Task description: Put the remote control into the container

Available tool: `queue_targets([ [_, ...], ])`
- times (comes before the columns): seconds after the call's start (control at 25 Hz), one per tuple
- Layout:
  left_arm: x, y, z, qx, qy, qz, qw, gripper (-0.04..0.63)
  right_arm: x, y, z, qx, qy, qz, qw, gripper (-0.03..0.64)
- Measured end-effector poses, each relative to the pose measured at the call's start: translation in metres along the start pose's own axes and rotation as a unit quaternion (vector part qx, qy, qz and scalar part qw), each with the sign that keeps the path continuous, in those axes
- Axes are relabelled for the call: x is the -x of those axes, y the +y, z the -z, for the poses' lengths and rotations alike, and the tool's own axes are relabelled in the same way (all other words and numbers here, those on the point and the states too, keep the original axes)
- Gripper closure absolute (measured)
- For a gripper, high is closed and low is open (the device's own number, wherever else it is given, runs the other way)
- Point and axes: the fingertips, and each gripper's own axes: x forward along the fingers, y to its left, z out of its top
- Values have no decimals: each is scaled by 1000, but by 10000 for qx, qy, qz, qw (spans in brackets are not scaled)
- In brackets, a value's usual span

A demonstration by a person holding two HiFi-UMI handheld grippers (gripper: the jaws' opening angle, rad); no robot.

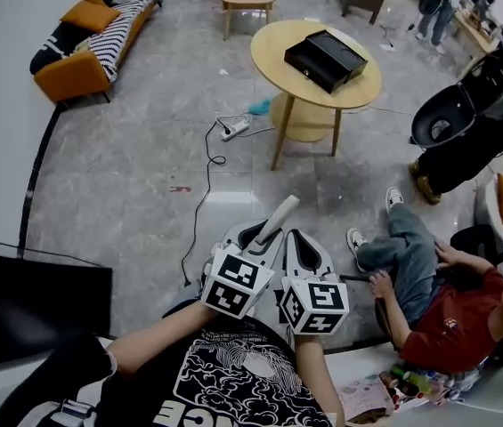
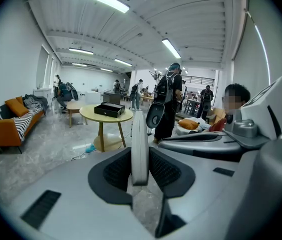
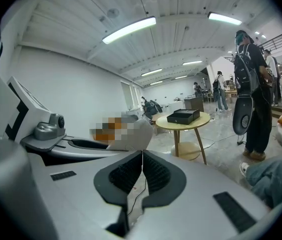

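Observation:
In the head view my left gripper [image 1: 264, 231] is shut on a pale grey remote control [image 1: 279, 217], which sticks out forward past the jaws. The left gripper view shows the remote [image 2: 140, 144] edge-on, clamped between the two black pads [image 2: 118, 170]. My right gripper [image 1: 303, 243] is close beside the left one, shut with nothing in it; in the right gripper view its pads [image 3: 131, 171] meet. The black box-shaped container [image 1: 325, 59] lies on a round yellow table [image 1: 273, 47] well ahead of both grippers, and appears as the container [image 2: 109, 109] and again as the container [image 3: 183, 116].
A person [image 1: 429, 305] sits on the floor right of the grippers. A power strip and cable [image 1: 233, 129] lie on the floor before the table. An orange sofa [image 1: 91, 43] is at far left, a black screen [image 1: 28, 314] near left. A standing person [image 2: 168, 104] carries a black bag.

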Motion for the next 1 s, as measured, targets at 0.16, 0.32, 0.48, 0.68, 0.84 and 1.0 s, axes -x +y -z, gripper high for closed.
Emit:
queue_targets([
  [0.16, -21, 25, -9, 1, 15, 56, 10000, 488, -33, -6, -8, 26, 57, 32, 10000, 592],
  [0.32, -39, 55, -26, -23, 79, 109, 9999, 488, -68, -8, -27, 80, 57, 106, 9999, 592],
  [0.48, -57, 85, -47, -97, 79, 198, 9997, 488, -102, -11, -47, 21, -5, 215, 9998, 592],
  [0.68, -84, 117, -65, -112, 88, 393, 9991, 488, -140, -20, -65, -16, -3, 409, 9992, 592],
  [0.84, -95, 153, -80, -90, 72, 565, 9983, 488, -177, -14, -81, -26, 64, 567, 9984, 592],
  [1.0, -101, 201, -92, -64, 27, 626, 9980, 488, -222, 5, -96, 53, 93, 616, 9980, 592],
])
